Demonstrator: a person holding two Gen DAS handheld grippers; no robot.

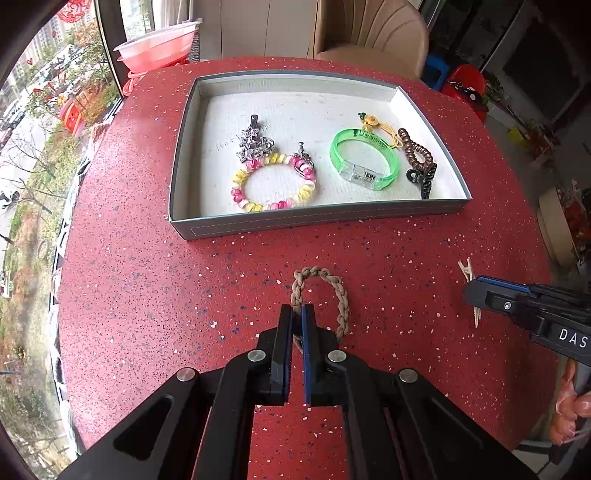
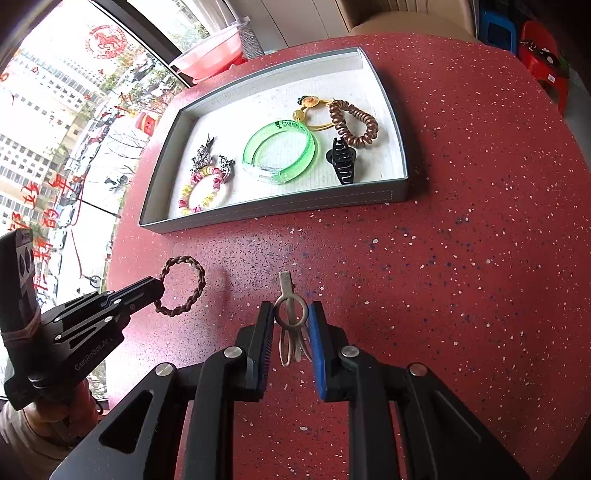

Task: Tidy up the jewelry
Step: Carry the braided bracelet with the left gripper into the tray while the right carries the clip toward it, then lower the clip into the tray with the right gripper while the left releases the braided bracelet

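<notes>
My left gripper (image 1: 297, 314) is shut on the left side of a brown braided bracelet (image 1: 341, 295), which also shows in the right wrist view (image 2: 199, 284). My right gripper (image 2: 291, 317) is open, its jaws on either side of a beige metal hair clip (image 2: 290, 314) lying on the red table (image 1: 147, 295); they do not touch it. The grey jewelry tray (image 1: 295, 219) holds a pink-yellow spiral bracelet (image 1: 273, 181), a silver star clip (image 1: 253, 142), a green bangle (image 1: 364, 158), a brown coil tie (image 1: 415, 147) and a black claw clip (image 1: 424, 179).
A pink plastic bowl (image 1: 159, 46) stands at the table's far left edge by the window. A beige chair (image 1: 369, 33) is behind the table. The table's round edge (image 1: 532, 258) drops off at the right.
</notes>
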